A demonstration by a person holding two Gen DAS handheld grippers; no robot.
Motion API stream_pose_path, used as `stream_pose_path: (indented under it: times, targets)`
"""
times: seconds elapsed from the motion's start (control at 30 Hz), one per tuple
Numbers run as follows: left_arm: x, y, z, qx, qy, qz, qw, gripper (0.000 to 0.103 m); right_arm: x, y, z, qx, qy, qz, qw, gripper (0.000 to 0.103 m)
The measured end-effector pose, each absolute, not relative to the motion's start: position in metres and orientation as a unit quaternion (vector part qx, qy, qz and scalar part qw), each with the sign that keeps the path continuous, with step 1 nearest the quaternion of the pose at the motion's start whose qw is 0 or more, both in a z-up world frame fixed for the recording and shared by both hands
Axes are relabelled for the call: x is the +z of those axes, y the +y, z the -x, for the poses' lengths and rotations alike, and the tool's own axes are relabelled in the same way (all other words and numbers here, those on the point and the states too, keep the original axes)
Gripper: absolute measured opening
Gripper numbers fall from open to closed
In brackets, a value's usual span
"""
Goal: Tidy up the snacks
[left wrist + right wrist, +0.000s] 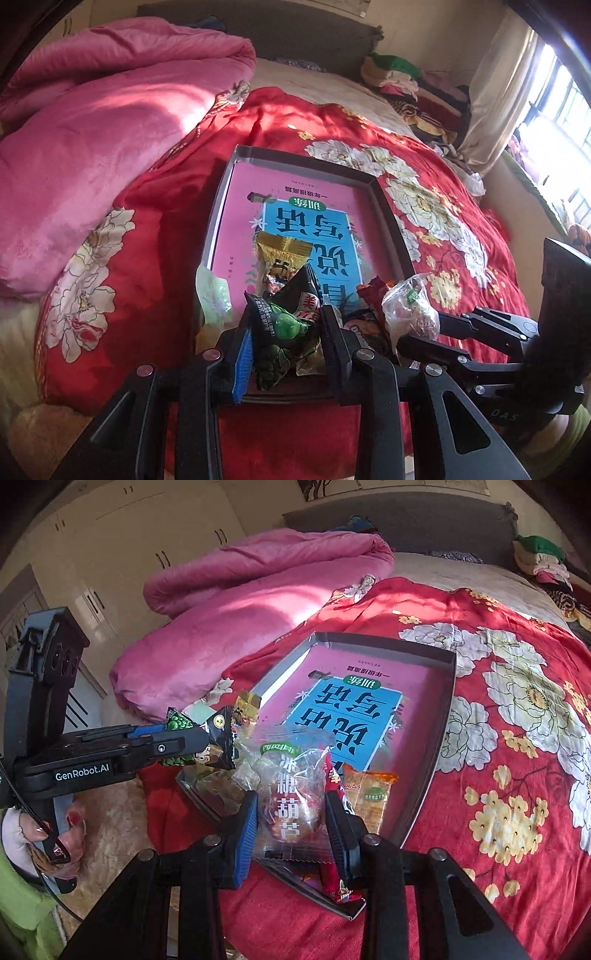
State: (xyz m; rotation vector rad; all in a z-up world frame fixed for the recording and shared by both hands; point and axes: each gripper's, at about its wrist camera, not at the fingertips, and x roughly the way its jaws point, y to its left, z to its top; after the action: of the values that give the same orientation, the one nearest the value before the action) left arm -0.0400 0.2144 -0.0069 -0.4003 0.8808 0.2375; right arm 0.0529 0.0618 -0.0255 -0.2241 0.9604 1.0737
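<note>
The left gripper point(286, 334) has its two fingers point(242, 354) closed on a black snack packet point(284, 321) with green fruit printed on it. The packet sticks up between them, pinched on both sides. The right gripper point(291, 819) has its fingers point(245, 830) closed on a clear snack packet point(291, 794) with something round and reddish inside. A red wrapper point(334, 878) hangs by the far finger; I cannot tell if it is pinched too.

Both packets are held over the near end of a flat grey box point(448, 686). The box lies on a red flowered quilt point(517, 738) on the bed. A pink book point(369, 709) with a blue label lies flat inside the box and fills most of the bottom.

A few snacks already sit at the near end of the box, on top of the book: a gold-topped packet point(282, 247), an orange packet point(371, 797) and a pale green one point(212, 291) at the box's left edge. They lie in a loose heap, not in rows.

So the job looks partly done. Some snacks are in the box, and two more are in the fingers, not put down yet. What is left, I think, is to set these two down and maybe tidy the heap. I can see no other snacks lying loose on the quilt. A pink blanket point(92, 147) is bunched up beyond the box.
</note>
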Motion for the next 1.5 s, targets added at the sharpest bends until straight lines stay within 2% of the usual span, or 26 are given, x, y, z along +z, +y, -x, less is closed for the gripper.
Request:
stream_pose_path:
  times: [0.1,0.17,0.2,0.3,0.33,0.37,0.57,0.8,0.93,1.17,1.5]
  targets:
    - [-0.005,0.215,0.041,0.117,0.42,0.192,0.879,0.039,-0.031,0.06,-0.055,0.484,0.446,0.1,0.746,0.038]
    - [-0.003,0.214,0.043,0.115,0.417,0.199,0.88,0.047,-0.032,0.057,-0.057,0.482,0.448,0.091,0.748,0.038]
    - [-0.002,0.213,0.043,0.114,0.416,0.201,0.88,0.056,-0.03,0.056,-0.058,0.48,0.447,0.088,0.75,0.039]
    - [0.009,0.206,0.049,0.111,0.4,0.208,0.885,0.064,-0.022,0.051,-0.059,0.478,0.437,0.081,0.758,0.048]
    - [0.014,0.201,0.051,0.116,0.395,0.203,0.889,0.072,-0.018,0.047,-0.058,0.477,0.432,0.077,0.761,0.048]
    - [0.019,0.195,0.052,0.12,0.389,0.197,0.892,0.076,-0.014,0.044,-0.058,0.476,0.428,0.072,0.765,0.049]
    - [0.033,0.153,0.067,0.141,0.397,0.169,0.891,0.078,0.019,0.011,-0.039,0.451,0.388,0.087,0.799,0.068]
    - [0.009,0.121,0.091,0.128,0.439,0.187,0.87,0.078,0.032,-0.027,-0.011,0.429,0.386,0.099,0.811,0.08]
    - [0.008,0.123,0.093,0.145,0.439,0.186,0.867,0.079,0.027,-0.031,0.008,0.425,0.391,0.12,0.808,0.081]
    - [0.008,0.119,0.093,0.147,0.443,0.173,0.867,0.079,0.021,-0.035,0.007,0.413,0.397,0.107,0.812,0.09]
    - [0.009,0.118,0.092,0.15,0.446,0.167,0.867,0.079,0.024,-0.032,0.01,0.419,0.39,0.113,0.812,0.092]
